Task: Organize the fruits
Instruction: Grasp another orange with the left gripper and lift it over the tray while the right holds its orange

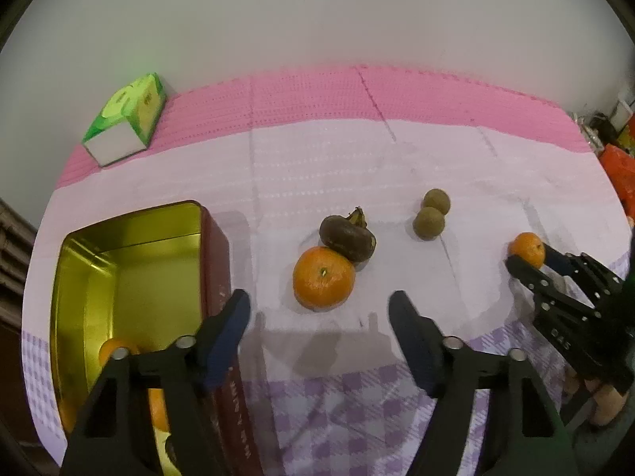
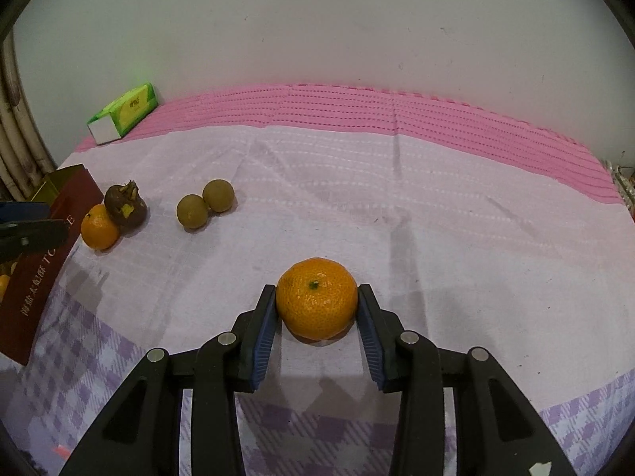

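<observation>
Fruits, loose on cloth, partly boxed. Left wrist view: left gripper [image 1: 319, 309] stands open and empty above the cloth, its left finger over the rim of the gold-lined tin [image 1: 79, 261]; at least one orange fruit [image 1: 113, 351] already lies inside. Near mandarin [image 1: 323, 277] touches the dark brown fruit [image 1: 348, 242] behind it; two small green-brown fruits [image 1: 431, 214] sit together further right. Risk, judged: closing on the near mandarin may nudge the dark fruit and send it rolling, and a low finger may catch the tin's wall. Right wrist view: right gripper [image 2: 317, 309] is closed on a second mandarin [image 2: 316, 297], pads touching both flanks, the fruit seemingly on the cloth. Risk, judged: contact sits low on a round skin, so a lift could squeeze it forward out of the jaws; the carry to the tin crosses the left gripper's space. Surface: pale lilac tablecloth [image 2: 357, 198] with checked border and pink band, creased. Room: plain white wall, green tissue box [image 2: 123, 115] at the far left edge.
</observation>
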`<act>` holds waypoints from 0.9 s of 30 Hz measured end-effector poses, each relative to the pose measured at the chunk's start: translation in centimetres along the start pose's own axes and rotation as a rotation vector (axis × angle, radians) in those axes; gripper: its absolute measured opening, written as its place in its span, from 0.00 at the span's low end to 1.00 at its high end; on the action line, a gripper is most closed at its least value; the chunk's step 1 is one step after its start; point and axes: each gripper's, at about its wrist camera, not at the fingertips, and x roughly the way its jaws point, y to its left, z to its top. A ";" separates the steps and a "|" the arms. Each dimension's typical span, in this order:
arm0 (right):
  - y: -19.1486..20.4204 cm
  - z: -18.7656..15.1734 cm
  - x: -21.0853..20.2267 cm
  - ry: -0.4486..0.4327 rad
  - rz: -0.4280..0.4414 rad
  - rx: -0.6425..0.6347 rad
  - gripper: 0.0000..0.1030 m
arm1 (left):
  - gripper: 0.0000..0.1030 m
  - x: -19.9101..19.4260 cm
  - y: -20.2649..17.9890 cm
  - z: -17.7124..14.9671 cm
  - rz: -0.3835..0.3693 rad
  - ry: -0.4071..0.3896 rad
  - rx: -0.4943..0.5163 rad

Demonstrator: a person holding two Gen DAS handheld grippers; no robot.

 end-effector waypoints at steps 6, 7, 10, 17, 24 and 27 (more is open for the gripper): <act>-0.1 0.0 0.0 0.000 0.005 0.003 0.38 | 0.57 1.9 -0.2 0.5 -0.005 0.039 -0.007; -0.1 0.0 0.0 -0.001 0.009 0.007 0.38 | 0.57 2.1 -0.3 0.6 -0.005 0.040 -0.003; -0.1 -0.1 -0.1 -0.001 0.013 0.009 0.38 | 0.56 2.7 -0.6 0.8 0.000 0.046 0.007; -0.2 -0.1 -0.1 -0.001 0.014 0.010 0.39 | 0.42 4.1 -0.4 1.2 0.002 0.070 -0.011; -0.1 -0.2 -0.2 -0.001 0.009 0.007 0.39 | 0.41 3.7 -0.2 1.0 -0.003 0.066 -0.023; 0.0 -0.2 -0.2 -0.001 0.008 0.006 0.39 | 0.41 3.1 -0.2 0.7 -0.004 0.057 -0.025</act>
